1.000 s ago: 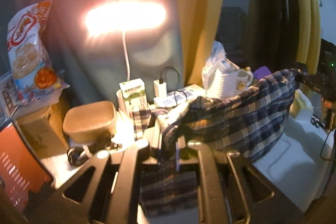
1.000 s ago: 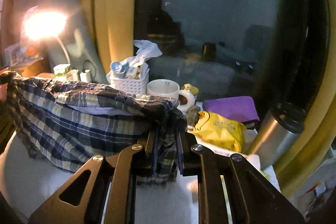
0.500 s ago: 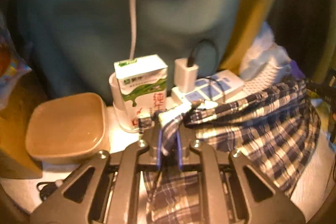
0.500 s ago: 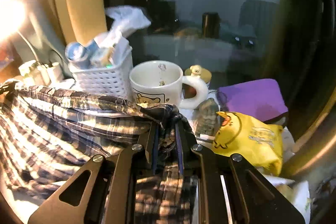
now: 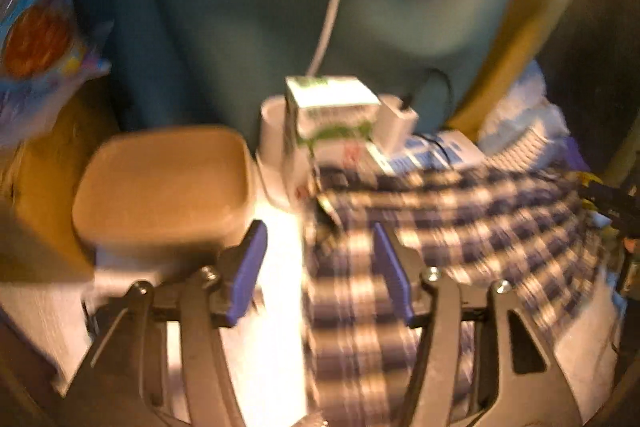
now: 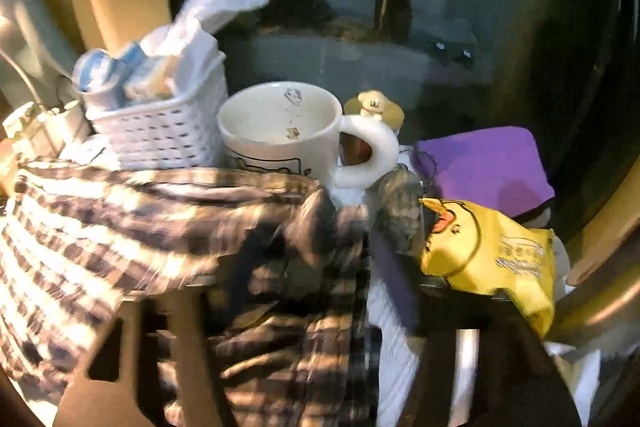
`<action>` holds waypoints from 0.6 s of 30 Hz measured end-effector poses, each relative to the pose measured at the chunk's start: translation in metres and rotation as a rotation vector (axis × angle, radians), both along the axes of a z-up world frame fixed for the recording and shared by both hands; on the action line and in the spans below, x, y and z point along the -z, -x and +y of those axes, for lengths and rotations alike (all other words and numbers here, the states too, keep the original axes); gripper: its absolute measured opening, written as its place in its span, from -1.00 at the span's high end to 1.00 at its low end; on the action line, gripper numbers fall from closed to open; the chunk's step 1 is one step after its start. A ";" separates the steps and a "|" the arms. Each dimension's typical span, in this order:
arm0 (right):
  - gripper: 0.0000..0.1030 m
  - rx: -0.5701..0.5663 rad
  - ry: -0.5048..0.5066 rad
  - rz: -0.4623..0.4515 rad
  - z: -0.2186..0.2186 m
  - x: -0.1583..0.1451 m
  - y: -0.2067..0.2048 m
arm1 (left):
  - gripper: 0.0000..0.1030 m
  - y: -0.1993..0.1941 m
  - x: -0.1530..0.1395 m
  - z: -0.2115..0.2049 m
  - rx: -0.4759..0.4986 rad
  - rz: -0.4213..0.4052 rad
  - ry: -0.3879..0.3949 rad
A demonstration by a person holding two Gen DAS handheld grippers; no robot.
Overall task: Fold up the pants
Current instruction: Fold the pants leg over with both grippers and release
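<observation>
Both views motion-blurred; fine detail lost.

Left claw (image 5: 318,269): jaws opening, blue pads well apart. The edge of the blue-and-white plaid cloth pants (image 5: 460,227) lies under and between them, close to the right pad; pads not pressing on it. Bare white table (image 5: 276,327) glares brightly in the rest of the gap. Pants spread flat across the table to the right, the far end cut off by the frame edge.

Right claw (image 6: 304,263): jaws opening, spread wide. A bunched corner of the pants sits between them and drapes over the left finger, hiding most of it; the right finger is dark and hard to make out. No grip visible.

Just behind the pants: tan square lidded plastic box (image 5: 164,187), green-and-white milk carton (image 5: 328,115), white perforated plastic basket (image 6: 160,135), white ceramic mug (image 6: 284,131). Yellow duck-print packet (image 6: 488,255) covers part of the right claw's arm.
</observation>
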State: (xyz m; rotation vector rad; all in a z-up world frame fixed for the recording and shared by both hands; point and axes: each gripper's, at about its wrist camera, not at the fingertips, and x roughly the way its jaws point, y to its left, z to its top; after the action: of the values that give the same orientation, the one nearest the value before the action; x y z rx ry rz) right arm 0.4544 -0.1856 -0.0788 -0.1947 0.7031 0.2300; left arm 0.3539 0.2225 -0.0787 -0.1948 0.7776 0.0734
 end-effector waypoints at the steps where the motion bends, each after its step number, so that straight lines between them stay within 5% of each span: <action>1: -0.37 -0.003 -0.005 -0.005 -0.003 -0.003 0.008 | -0.21 0.011 0.003 -0.002 -0.001 0.009 0.021; 9: -0.37 0.033 -0.152 0.075 -0.046 0.004 0.076 | -0.32 0.112 0.031 -0.039 -0.008 0.052 0.070; 18: -0.38 0.085 -0.270 0.166 -0.066 0.027 0.103 | -0.33 0.153 0.040 -0.143 0.202 0.056 0.130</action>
State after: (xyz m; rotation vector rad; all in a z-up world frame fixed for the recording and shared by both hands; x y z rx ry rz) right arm 0.3516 -0.2517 -0.1062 0.1128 0.8352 0.2589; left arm 0.2013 0.0798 -0.1186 -0.2368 0.8550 -0.1639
